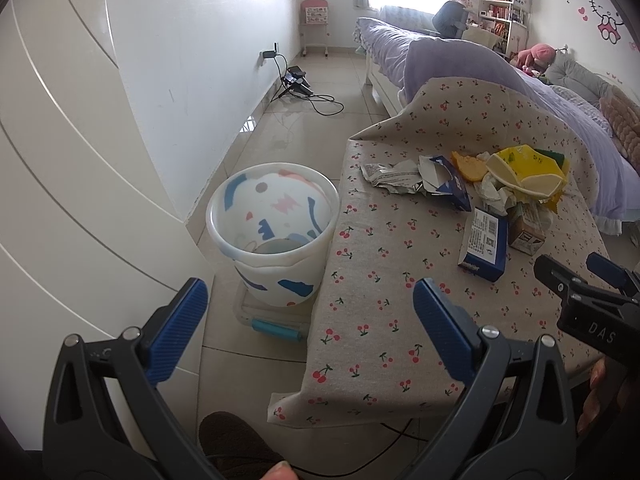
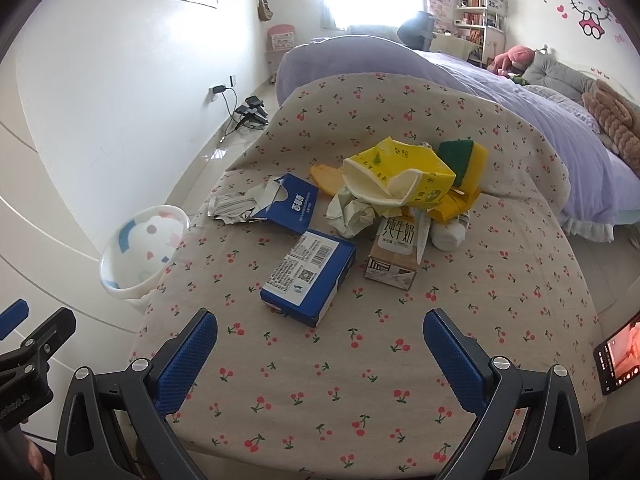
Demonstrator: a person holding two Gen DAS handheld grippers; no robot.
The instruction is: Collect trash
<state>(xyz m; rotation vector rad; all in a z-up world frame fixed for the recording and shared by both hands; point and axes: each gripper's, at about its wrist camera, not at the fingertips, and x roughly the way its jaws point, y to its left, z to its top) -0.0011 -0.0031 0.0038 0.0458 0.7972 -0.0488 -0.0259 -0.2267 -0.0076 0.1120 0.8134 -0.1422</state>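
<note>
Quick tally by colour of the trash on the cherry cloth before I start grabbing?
Blue: 2, the closed blue box and the torn blue box.
Yellow: 2, the yellow wrapper and the yellow-green sponge.
Orange: 1, the orange scrap.
Brown: 1, the milk carton.
White or pale: 3, the crumpled foil, the pale tissue wad, the white roll.
Total: 9.

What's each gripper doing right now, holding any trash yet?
Left gripper: open, holding nothing, above the bin and table edge.
Right gripper: open, holding nothing, above the tablecloth short of the blue box.
</note>
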